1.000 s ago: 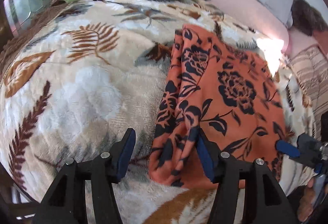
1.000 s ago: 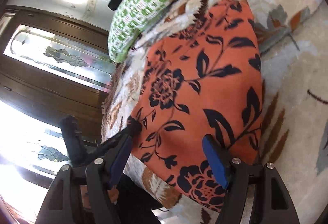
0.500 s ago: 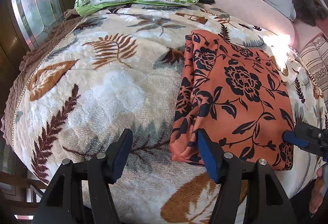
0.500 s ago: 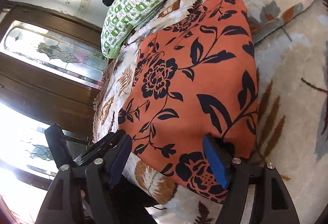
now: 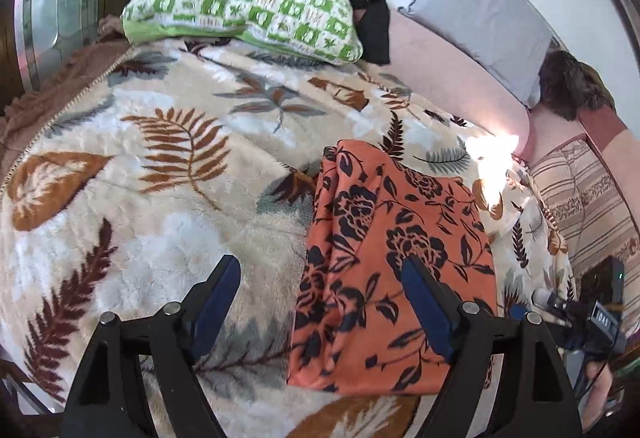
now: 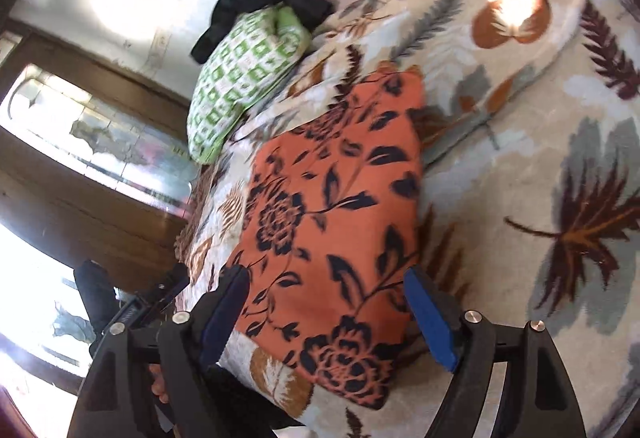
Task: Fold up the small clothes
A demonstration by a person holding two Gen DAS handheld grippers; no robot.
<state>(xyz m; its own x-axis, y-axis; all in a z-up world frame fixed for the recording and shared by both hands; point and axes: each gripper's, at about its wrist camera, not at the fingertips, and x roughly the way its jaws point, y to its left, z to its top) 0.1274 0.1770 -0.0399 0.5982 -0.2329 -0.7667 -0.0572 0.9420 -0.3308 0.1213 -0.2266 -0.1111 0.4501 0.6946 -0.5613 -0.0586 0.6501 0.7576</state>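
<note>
L gripper (image 5: pixel 320 308) angled steeply down over the orange garment (image 5: pixel 392 258), jaws opening, nothing pinched; its rt pad over the cloth's near part, lt pad off to the cloth's left. R gripper (image 6: pixel 332 314) at the garment's near edge, shallower tilt, jaws opening, cloth between pads but not pressed.

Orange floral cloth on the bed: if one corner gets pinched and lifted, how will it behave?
The orange cloth probably goes limp: soft ripples run along its left edge. Its folded layers would likely slide apart and unfold. Pushed, it may bunch rather than glide, since the fleece blanket looks grippy.
</note>
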